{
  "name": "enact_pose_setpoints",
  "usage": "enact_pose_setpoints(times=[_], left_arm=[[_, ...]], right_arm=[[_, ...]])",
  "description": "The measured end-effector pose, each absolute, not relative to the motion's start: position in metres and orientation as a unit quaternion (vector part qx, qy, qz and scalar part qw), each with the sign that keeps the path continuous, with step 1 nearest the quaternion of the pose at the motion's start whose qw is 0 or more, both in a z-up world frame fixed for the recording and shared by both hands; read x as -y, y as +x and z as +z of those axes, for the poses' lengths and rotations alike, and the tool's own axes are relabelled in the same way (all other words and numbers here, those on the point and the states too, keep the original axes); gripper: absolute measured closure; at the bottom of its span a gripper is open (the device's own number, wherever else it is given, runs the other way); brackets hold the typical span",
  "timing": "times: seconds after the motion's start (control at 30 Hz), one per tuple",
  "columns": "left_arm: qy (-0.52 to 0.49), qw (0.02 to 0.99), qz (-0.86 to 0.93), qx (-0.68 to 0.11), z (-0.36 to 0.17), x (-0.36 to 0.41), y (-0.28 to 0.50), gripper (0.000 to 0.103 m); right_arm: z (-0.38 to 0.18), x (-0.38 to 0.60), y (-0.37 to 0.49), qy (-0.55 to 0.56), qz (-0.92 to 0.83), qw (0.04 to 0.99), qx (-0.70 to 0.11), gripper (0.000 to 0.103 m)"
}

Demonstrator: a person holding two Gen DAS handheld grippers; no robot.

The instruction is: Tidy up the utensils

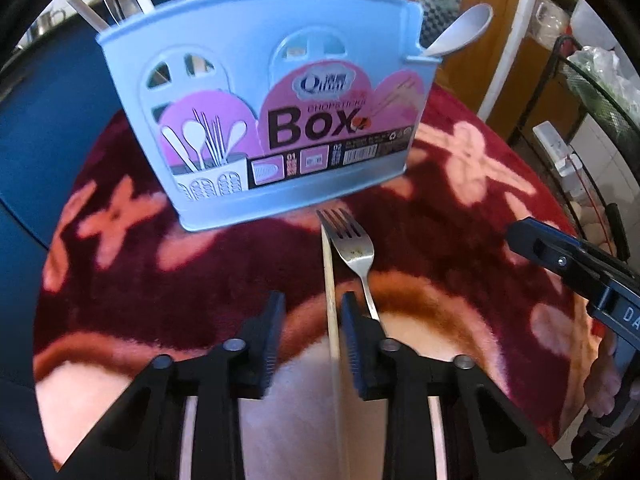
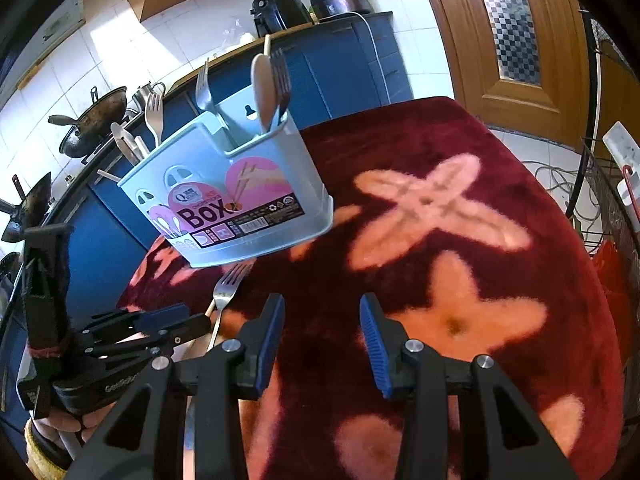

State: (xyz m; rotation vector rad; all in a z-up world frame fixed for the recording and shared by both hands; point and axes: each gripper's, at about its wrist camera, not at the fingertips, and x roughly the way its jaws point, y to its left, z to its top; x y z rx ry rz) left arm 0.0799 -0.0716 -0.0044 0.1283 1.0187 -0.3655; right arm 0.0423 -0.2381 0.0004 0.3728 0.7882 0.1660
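Left gripper (image 1: pixel 310 312): black, ribbed blue pads, narrow gap around a wooden chopstick (image 1: pixel 331 300), not clamped.
Right gripper (image 2: pixel 322 318): parted, empty.
Fork (image 1: pixel 356 252): steel, flat on plush red cloth (image 1: pixel 460 208).
Box (image 1: pixel 256 120): pale-blue plastic, holds spoons, forks.

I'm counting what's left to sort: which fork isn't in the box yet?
The fork lying flat on the red cloth before the blue box; the other forks stand inside it.

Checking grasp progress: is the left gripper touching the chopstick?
Cannot tell. In the left wrist view the chopstick lies between the left gripper fingers, hard against the right one.
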Motion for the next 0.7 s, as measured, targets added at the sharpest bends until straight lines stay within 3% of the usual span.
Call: enact_pose_setpoints(times=[0.27,0.33,0.43,0.7], left_arm=[[0.068,0.843,-0.198,-0.495,-0.007,0.076,0.093,0.086],[0.06,0.843,-0.202,-0.495,-0.007,0.074,0.095,0.095],[0.037,0.845,-0.202,-0.494,-0.006,0.066,0.096,0.098],[-0.003,0.871,-0.154,-0.466,0.002,0.035,0.089,0.099]], right_arm=[[-0.003,0.239,0.044,0.186,0.081,0.899,-0.388,0.06],[-0.003,0.237,0.045,0.186,0.083,0.898,-0.39,0.06],[-0.003,0.234,0.046,0.181,0.086,0.898,-0.392,0.06],[-0.001,0.218,0.052,0.173,0.106,0.894,-0.4,0.06]])
